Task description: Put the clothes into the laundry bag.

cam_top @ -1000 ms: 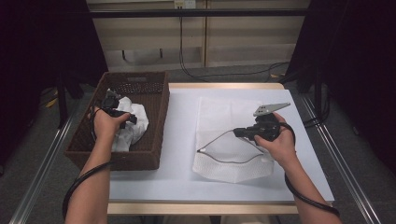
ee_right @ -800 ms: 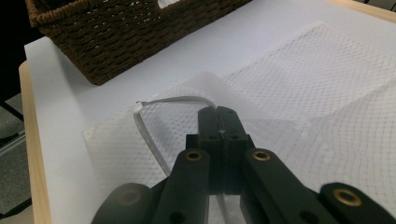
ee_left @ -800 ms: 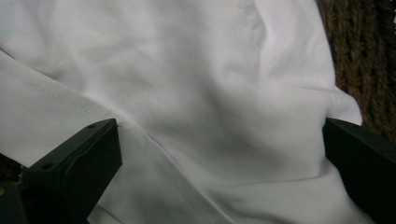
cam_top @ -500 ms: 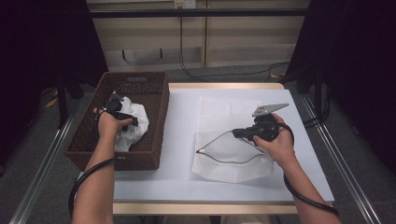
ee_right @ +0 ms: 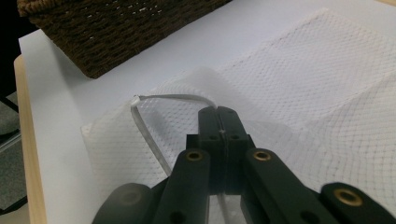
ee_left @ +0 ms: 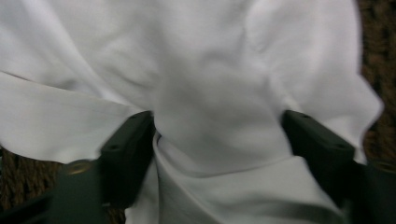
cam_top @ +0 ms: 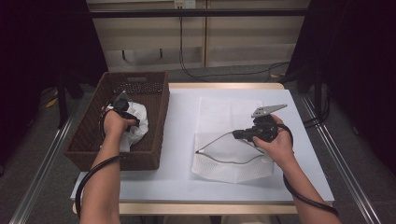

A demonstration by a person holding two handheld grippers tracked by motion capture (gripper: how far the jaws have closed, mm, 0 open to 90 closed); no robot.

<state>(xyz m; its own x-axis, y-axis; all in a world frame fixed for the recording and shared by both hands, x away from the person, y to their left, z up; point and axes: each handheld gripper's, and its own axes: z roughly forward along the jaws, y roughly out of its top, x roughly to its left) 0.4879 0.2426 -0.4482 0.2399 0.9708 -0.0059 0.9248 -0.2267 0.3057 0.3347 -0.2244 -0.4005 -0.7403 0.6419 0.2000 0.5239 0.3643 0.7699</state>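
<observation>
The left tongs (ee_left: 219, 140) stood open around the soft, light cloth (ee_left: 210, 79) in the basket (cam_top: 93, 135), best pinched at a bunched fold; the right tongs (ee_right: 218, 122) were closed on the mesh bag's (ee_right: 299, 79) rim.

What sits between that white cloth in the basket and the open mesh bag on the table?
The basket's right wall does: the white cloth, with the left gripper around a fold of it, must rise over that wall. Beyond it lies bare table up to the mesh bag, whose mouth the right gripper holds open.
</observation>
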